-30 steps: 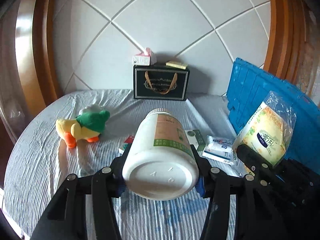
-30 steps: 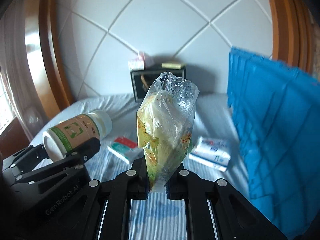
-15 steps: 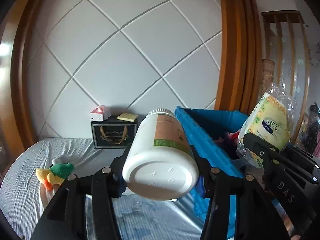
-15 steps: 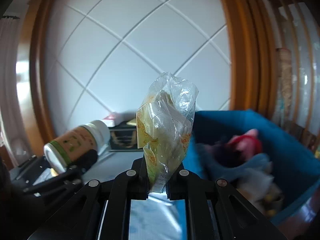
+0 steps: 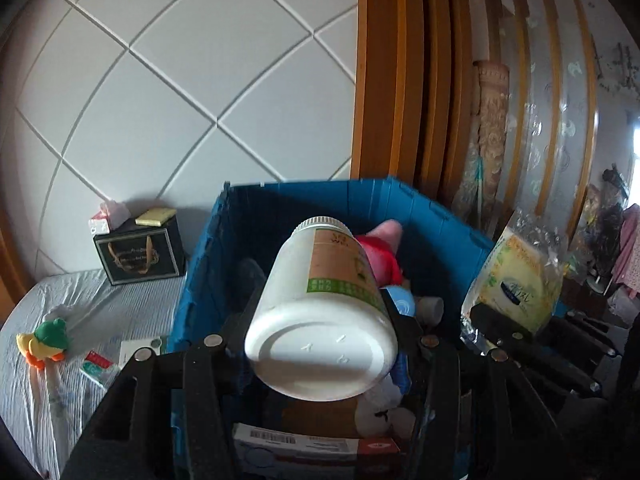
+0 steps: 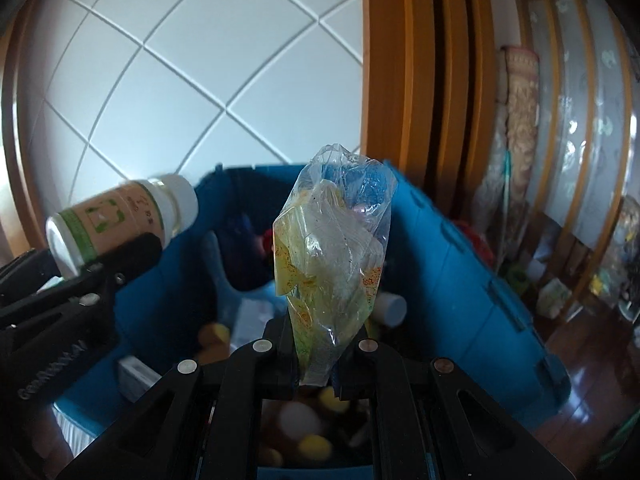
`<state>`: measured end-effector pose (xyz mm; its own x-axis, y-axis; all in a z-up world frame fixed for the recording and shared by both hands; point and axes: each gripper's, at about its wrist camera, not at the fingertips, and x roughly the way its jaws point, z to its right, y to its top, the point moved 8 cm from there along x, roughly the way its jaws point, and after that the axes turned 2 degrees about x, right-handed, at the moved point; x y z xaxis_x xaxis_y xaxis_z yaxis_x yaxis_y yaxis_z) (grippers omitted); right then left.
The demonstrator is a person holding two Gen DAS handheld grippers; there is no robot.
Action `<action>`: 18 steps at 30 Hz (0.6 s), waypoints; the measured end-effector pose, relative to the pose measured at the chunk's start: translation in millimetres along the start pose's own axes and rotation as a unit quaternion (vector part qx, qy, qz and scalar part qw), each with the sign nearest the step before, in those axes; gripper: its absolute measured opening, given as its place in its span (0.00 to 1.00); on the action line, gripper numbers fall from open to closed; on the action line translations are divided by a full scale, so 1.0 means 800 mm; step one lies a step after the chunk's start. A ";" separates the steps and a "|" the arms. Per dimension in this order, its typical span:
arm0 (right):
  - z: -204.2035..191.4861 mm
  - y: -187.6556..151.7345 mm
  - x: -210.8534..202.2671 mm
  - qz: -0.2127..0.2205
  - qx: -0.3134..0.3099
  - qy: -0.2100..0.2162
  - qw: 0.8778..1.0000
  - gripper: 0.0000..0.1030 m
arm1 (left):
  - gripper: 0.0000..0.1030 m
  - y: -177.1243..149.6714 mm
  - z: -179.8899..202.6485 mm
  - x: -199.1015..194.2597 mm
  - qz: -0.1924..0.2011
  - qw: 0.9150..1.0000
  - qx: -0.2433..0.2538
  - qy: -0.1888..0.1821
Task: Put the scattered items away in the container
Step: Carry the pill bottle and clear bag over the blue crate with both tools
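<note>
My left gripper point(image 5: 320, 332) is shut on a white bottle point(image 5: 324, 312) with a tan and green label, held above the open blue crate point(image 5: 304, 196). The bottle also shows in the right wrist view point(image 6: 120, 224). My right gripper point(image 6: 316, 364) is shut on a clear plastic bag of yellow packets point(image 6: 332, 276), also above the crate point(image 6: 452, 260); the bag shows in the left wrist view point(image 5: 516, 280). The crate holds a pink and red plush point(image 5: 380, 252), boxes and several small items.
On the striped bed point(image 5: 40, 392) left of the crate lie a duck toy point(image 5: 44, 342) and small boxes point(image 5: 98, 366). A black gift box point(image 5: 138, 256) stands against the quilted headboard. Wooden frame and glass doors are to the right.
Both grippers have swung right from above the bed to above the crate, still holding the bottle and the bag. The crate's inside now lies below both.
</note>
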<state>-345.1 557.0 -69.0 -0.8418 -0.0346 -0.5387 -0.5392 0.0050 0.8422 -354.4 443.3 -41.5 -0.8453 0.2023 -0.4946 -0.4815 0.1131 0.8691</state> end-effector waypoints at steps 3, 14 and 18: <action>0.023 -0.015 0.019 -0.023 0.000 0.018 1.000 0.11 | 0.50 -0.024 0.008 0.030 -0.054 0.998 -0.006 0.021; 0.019 -0.041 0.048 -0.084 -0.018 0.059 0.995 0.12 | 0.54 -0.056 0.020 0.044 -0.129 0.991 -0.034 0.030; 0.018 -0.047 0.049 -0.090 -0.024 0.056 0.994 0.16 | 0.69 -0.056 0.015 0.037 -0.119 0.992 -0.032 0.039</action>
<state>-358.5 570.2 -122.1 -0.7216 -0.1411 -0.6778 -0.6773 -0.0587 0.7334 -355.2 455.7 -95.4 -0.7205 0.1010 -0.6861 -0.6808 0.0854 0.7275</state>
